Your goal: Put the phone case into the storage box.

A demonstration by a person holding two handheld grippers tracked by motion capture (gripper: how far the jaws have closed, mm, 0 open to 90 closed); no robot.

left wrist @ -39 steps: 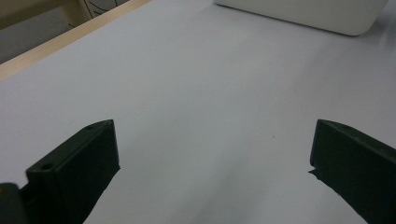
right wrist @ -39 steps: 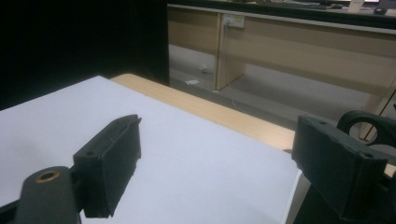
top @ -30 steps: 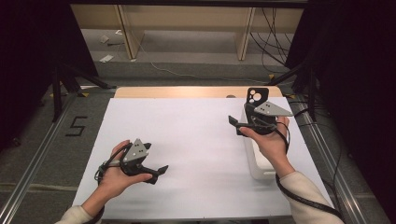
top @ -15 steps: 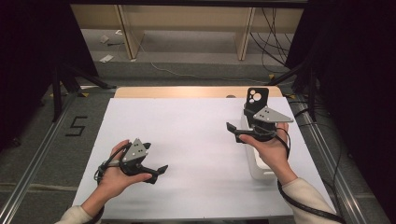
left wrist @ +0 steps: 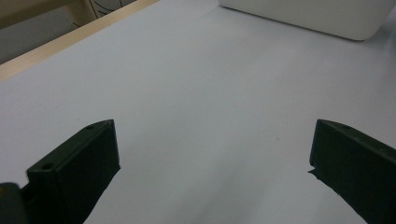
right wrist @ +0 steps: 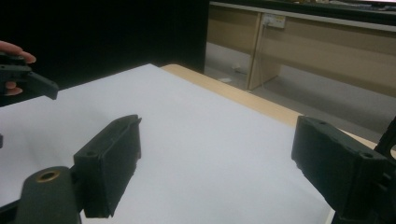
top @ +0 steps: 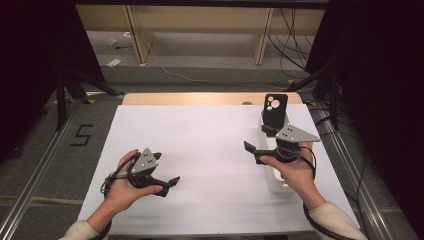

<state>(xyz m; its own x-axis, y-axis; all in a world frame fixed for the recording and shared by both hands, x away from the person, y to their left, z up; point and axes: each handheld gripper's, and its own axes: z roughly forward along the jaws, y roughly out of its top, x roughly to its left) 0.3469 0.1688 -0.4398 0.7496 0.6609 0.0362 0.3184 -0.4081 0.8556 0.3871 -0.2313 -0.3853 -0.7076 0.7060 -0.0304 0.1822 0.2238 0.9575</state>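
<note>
Phone case upright in white holder near table's right edge — light, slick shell; grip side edges. Right gripper, left gripper — both agape, empty.

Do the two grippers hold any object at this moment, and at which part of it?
Nothing is held. The left gripper and the right gripper both have open jaws with only the white table sheet between them.

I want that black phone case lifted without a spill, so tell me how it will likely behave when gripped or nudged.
The black phone case stands upright in the white holder, so a sideways nudge would probably tip it. It looks like a thin shell with camera cutouts, so likely light and somewhat flexible. Its surface seems smooth, so it may slip between the pads of the right gripper.
</note>
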